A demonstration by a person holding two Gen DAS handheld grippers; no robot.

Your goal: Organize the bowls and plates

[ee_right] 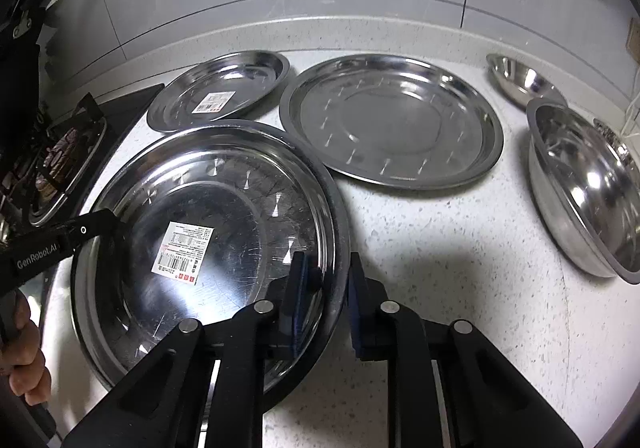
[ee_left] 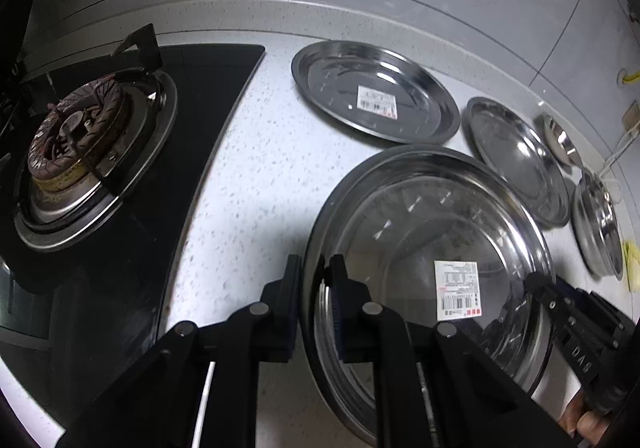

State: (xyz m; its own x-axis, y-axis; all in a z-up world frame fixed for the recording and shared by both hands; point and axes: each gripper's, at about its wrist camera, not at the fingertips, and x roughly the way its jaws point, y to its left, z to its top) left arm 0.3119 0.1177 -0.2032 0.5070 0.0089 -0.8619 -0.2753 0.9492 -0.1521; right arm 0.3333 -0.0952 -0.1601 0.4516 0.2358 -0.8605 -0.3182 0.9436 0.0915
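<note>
1. Large steel plate (ee_right: pixel 208 232) — lies toward the front edge of the speckled countertop (ee_right: pixel 460 288), just beside the stove; a white barcode label (ee_right: pixel 184 248) sits on its floor. Its near rim is hidden behind the gripper bodies in both views.
2. Left gripper (ee_left: pixel 316 288) — narrow jaws straddle the plate's left rim, one finger outside, one inside; whether the pads actually press the metal cannot be told.
3. Right gripper (ee_right: pixel 328 280) — narrow jaws straddle the right rim in the same way; contact likewise unclear. The hand (ee_right: pixel 24 352) behind the left gripper is cut off at the frame edge.
4. Smaller labelled plate (ee_right: pixel 220 92) — near the back edge, beside the stove corner; its front rim is covered by the large plate.
5. Unlabelled wide plate (ee_right: pixel 392 124) — at the back edge, to the right of item 4.
6. Large bowl (ee_right: pixel 588 188) — toward the right edge, partly cut off by the frame.
7. Small bowl (ee_right: pixel 524 80) — behind the large bowl, at the back edge, partly hidden by it.
8. Gas burner (ee_left: pixel 80 144) — on the black stove at the countertop's left end.
</note>
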